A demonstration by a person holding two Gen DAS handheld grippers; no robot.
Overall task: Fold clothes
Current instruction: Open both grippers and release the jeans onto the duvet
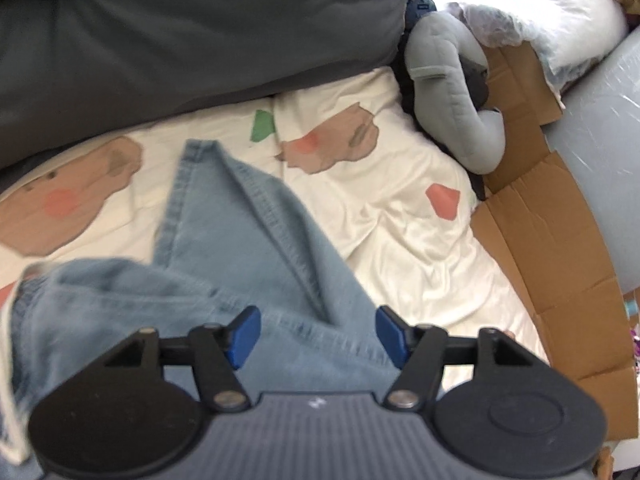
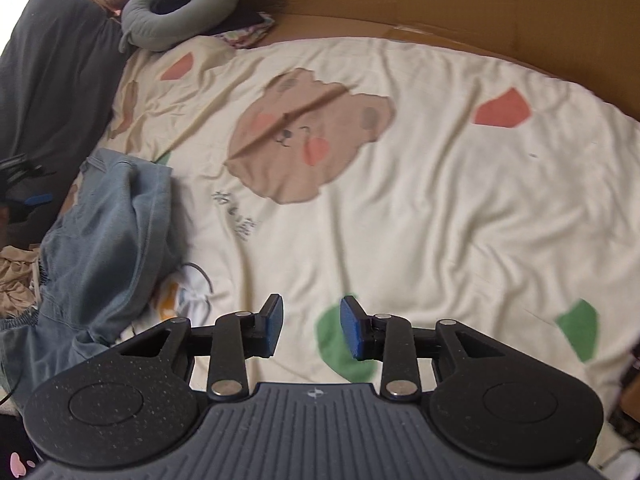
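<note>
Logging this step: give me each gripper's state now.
Left gripper: open, jaws spread over the denim garment, gripping nothing.
Right gripper: open, empty, above the bear-print bedsheet.

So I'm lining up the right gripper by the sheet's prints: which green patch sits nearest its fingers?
The green patch just beyond the right gripper, showing between its open fingers; the other green patch lies far right.
</note>
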